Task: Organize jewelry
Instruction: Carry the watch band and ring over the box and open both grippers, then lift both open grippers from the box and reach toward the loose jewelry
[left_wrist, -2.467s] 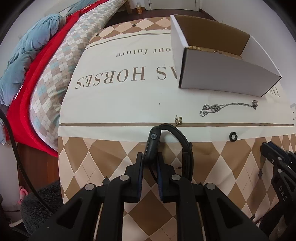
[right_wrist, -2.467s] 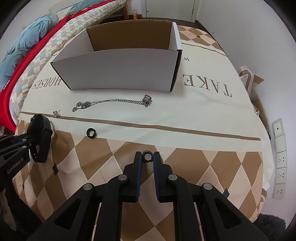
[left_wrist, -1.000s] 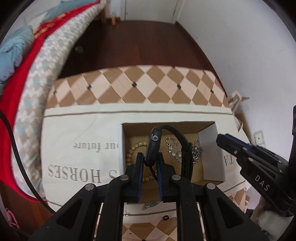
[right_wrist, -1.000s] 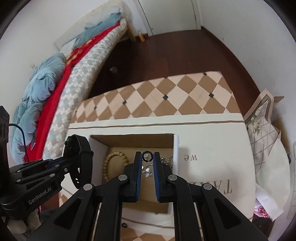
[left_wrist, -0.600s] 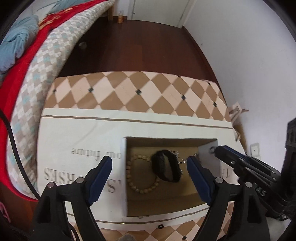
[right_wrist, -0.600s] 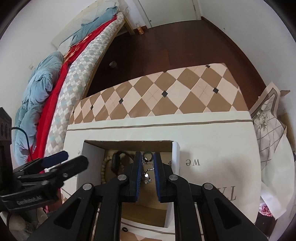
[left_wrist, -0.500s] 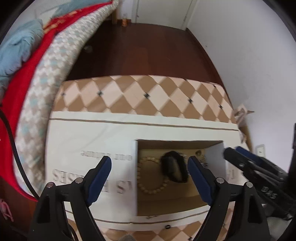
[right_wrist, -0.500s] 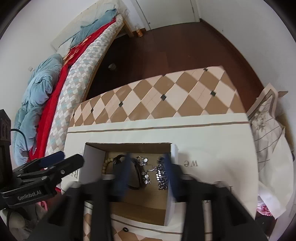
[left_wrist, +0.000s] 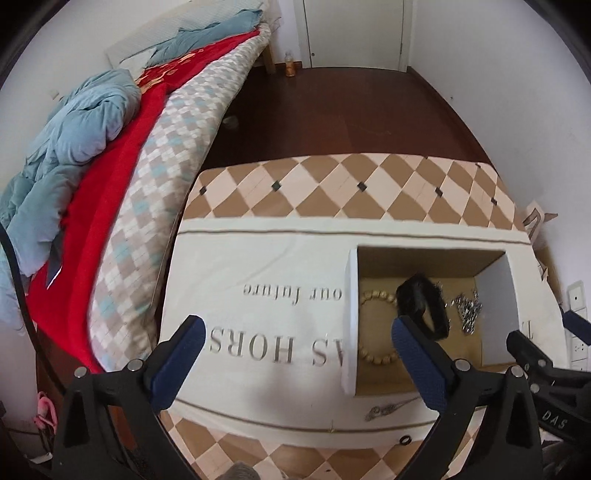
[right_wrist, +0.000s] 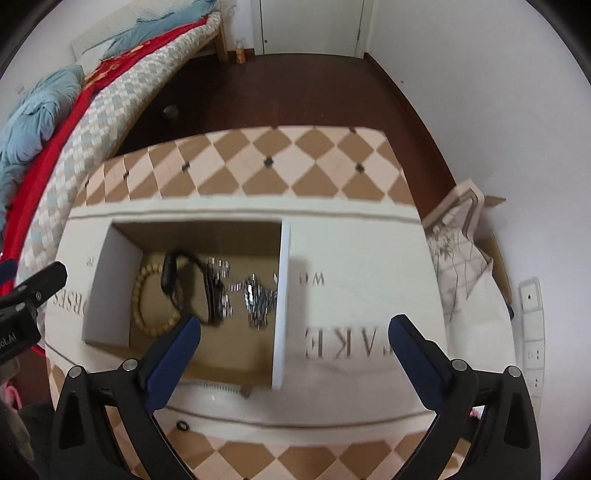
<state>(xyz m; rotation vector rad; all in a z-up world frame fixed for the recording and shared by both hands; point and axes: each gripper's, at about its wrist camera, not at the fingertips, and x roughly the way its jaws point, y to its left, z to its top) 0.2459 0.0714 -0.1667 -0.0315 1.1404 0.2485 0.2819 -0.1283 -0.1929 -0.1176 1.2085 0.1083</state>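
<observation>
While standing on the tablecloth (right_wrist: 362, 236), open cardboard box (right_wrist: 282, 295) with long axis running left to right. Inside: bead bracelet (right_wrist: 147, 291) by the left wall, black band (right_wrist: 173, 280) beside it on edge, silver chains (right_wrist: 255, 295) toward the right wall. Above, left gripper (left_wrist: 295, 332) and right gripper (right_wrist: 295, 332) spread wide, holding nothing. Small black ring (right_wrist: 181, 425) on cloth before the box.

Home bedroom: bed (left_wrist: 155, 155), blue duvet (left_wrist: 70, 122), door (left_wrist: 352, 33).
</observation>
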